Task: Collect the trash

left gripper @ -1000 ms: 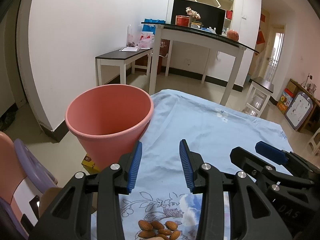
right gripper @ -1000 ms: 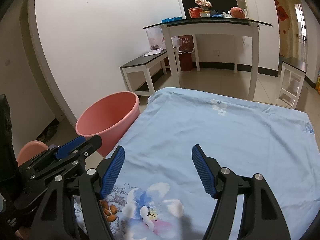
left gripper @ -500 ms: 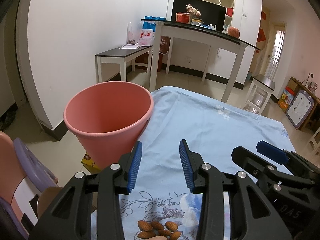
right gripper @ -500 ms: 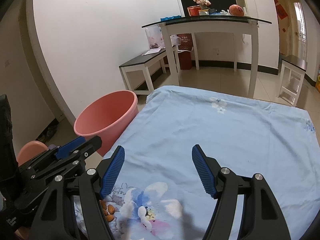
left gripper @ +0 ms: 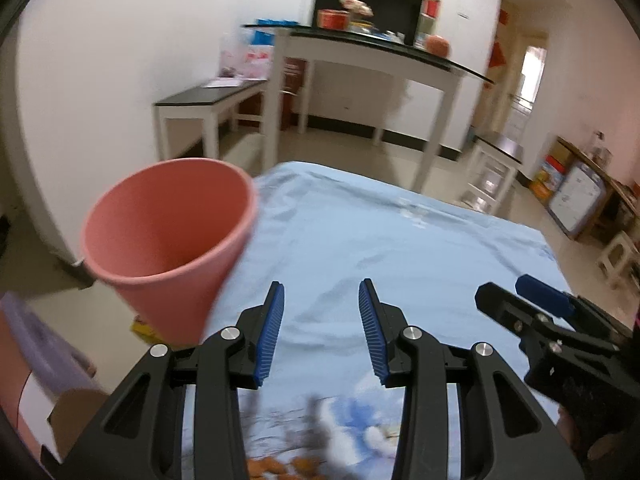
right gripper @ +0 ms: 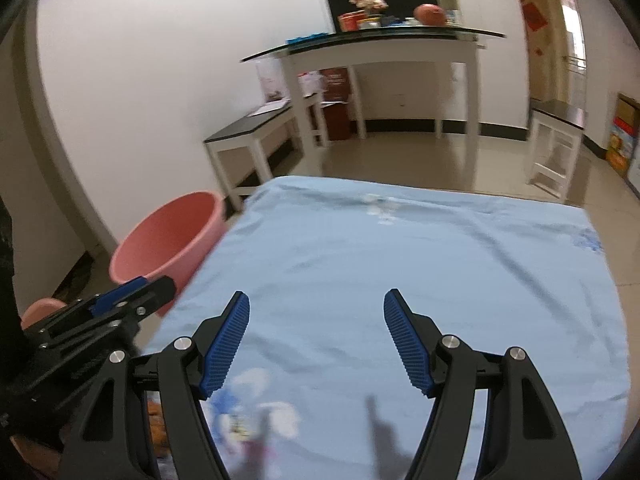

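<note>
A pink bin [left gripper: 168, 236] stands on the floor at the left edge of a table under a light blue cloth [left gripper: 400, 248]; the right wrist view shows the bin [right gripper: 168, 240] too. A heap of almonds [left gripper: 280, 466] lies on the cloth's flower print, blurred, at the bottom edge under my left gripper [left gripper: 320, 334]. That gripper is open with nothing between its blue pads. My right gripper [right gripper: 316, 344] is open wider over bare cloth, also empty. Each gripper appears at the side of the other's view.
A low white bench [left gripper: 208, 108] and a tall white table with a dark glass top [left gripper: 368, 56] stand against the far wall. A small white stool [left gripper: 492, 168] is behind the table's far right corner. A cardboard box [left gripper: 68, 416] sits at lower left.
Both grippers moved forward over the cloth and swung a little to the right; the almonds slid to the bottom edge of the left wrist view. Neither opening changed.
</note>
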A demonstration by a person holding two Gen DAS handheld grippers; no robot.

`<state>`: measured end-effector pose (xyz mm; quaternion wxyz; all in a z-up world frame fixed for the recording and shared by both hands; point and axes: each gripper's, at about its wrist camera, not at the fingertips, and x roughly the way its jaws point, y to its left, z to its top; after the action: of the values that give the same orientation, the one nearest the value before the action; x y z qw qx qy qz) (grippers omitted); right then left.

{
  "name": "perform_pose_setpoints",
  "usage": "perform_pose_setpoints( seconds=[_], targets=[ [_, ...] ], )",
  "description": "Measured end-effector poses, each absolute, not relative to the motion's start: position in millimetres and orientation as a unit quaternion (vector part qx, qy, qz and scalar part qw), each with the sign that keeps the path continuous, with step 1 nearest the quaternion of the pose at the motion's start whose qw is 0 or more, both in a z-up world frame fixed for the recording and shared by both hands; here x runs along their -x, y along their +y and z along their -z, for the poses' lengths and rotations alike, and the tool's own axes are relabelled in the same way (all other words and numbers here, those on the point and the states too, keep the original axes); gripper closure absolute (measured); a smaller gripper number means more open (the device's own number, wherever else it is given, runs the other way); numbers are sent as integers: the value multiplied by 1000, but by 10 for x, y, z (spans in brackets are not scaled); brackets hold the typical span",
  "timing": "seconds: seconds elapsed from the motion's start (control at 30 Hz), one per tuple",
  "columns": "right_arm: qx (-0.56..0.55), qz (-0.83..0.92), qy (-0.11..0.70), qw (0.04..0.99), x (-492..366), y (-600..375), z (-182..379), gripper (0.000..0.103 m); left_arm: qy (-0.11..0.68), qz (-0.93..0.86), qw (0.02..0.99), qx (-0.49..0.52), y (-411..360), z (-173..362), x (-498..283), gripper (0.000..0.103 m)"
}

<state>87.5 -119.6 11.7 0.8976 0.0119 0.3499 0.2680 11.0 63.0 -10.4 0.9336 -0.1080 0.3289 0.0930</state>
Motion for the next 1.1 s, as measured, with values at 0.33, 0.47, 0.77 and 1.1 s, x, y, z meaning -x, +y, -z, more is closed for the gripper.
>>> perform_pose_setpoints(
  seconds=[0.33,0.47,0.77,1.1],
  targets=[
    [-21,-124,366,922,-1308,-2408,49,34,369,75,925,44,-252,277,-604,64],
    [-10,-90,399,913,-1459,-2767,261,34,386,131,913,15,-634,437,-760,64],
    [-12,-66,446,893,-1688,-2874,549,34,422,204,882,-52,-1111,729,-910,63],
    [41,-54,462,884,-1813,-2565,606,14,424,221,871,-112,-1334,754,-935,45]
  ],
)
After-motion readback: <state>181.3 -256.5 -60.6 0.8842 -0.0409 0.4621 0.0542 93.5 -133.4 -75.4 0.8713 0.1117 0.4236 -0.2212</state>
